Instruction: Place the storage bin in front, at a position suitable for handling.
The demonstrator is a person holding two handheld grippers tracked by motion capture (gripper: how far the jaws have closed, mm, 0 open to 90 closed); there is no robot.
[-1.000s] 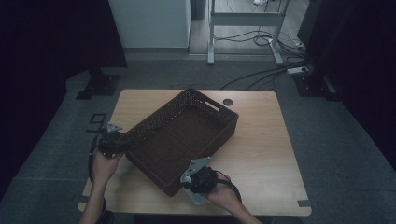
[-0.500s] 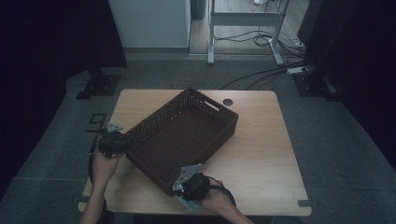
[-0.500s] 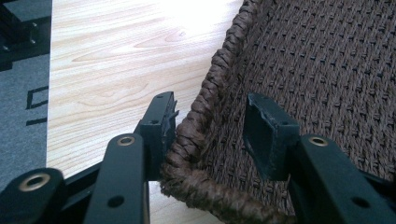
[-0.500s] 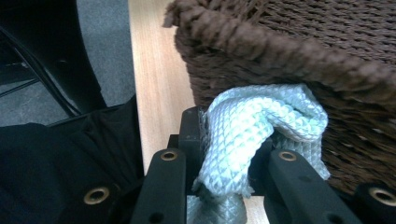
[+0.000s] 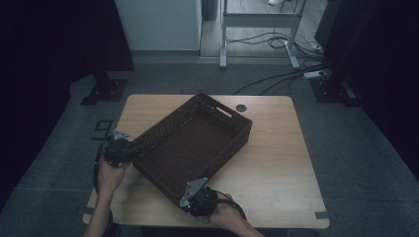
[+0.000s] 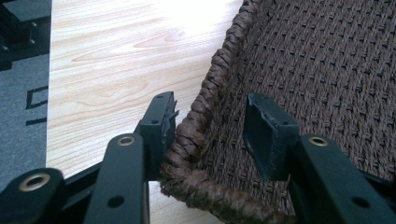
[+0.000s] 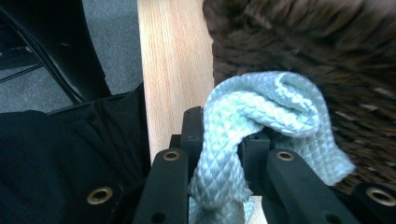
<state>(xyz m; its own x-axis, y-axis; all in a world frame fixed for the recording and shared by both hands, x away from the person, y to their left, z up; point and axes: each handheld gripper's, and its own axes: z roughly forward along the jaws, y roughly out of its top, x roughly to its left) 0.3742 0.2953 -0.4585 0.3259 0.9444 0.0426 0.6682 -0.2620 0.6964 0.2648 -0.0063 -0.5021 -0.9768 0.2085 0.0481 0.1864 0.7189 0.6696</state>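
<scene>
At the near edge of the wooden surface [image 5: 276, 163], the right gripper [image 7: 223, 154] has its fingers clenched on one pale blue braided rope [image 7: 261, 116], which is folded over and pressed against the outer wall of the single dark woven basket [image 5: 197, 143]. Farther left, the left gripper [image 6: 212, 128] straddles the basket's braided rim at its corner, one finger outside touching it, the other inside, apart.

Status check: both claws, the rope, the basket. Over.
Left claw straddles the basket rim, one pad touching. Right claw shut on the pale blue rope, beside the basket's near wall. Nothing in the way.
</scene>
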